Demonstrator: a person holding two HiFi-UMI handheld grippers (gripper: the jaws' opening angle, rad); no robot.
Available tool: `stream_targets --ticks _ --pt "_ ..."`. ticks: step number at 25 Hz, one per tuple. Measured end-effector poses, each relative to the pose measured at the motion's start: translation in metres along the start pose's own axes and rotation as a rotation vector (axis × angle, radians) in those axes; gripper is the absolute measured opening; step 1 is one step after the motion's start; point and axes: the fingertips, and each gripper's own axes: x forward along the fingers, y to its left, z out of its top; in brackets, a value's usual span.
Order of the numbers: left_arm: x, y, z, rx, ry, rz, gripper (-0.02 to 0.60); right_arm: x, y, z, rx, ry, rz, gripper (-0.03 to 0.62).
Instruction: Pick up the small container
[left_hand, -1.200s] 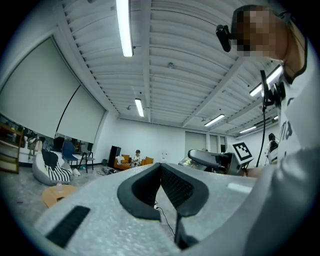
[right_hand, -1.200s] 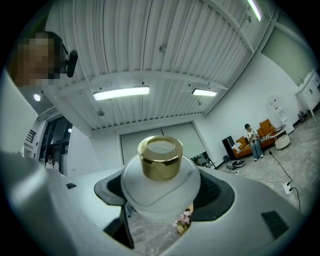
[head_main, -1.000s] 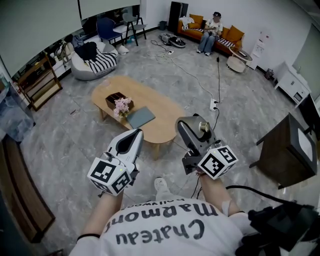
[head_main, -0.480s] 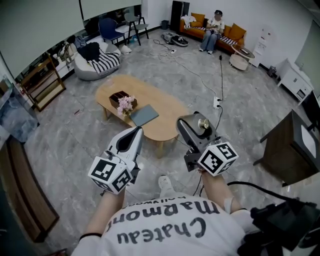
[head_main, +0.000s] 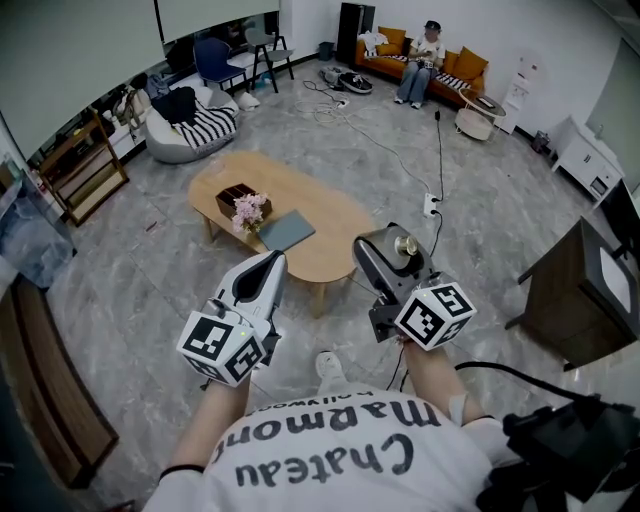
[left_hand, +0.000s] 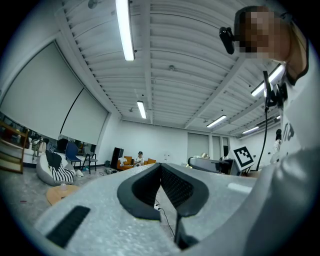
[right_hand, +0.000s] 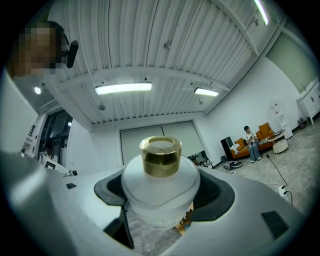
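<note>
The pick-up looks done: the right gripper (right_hand: 161, 210) has its fingers clamped on the small container (right_hand: 160, 187), lifted well clear of the floor, while the left gripper (left_hand: 161, 192) has its fingers closed on nothing, so the next move likely calls only for a steady hold.

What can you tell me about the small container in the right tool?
The small container is a frosted white jar with rounded shoulders and a shiny gold cap on top. It stands upright, clamped at its body between the dark pads of the right tool, held in the air off the wooden table. Faint print low on it is unreadable.
</note>
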Motion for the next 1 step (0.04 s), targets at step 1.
stream_targets --ticks 1 --pt "0.0004 -0.0005 0.0004 0.001 -0.001 -0.001 0.015 0.0002 -0.0001 0.0007 -0.002 0.0 0.001 0.342"
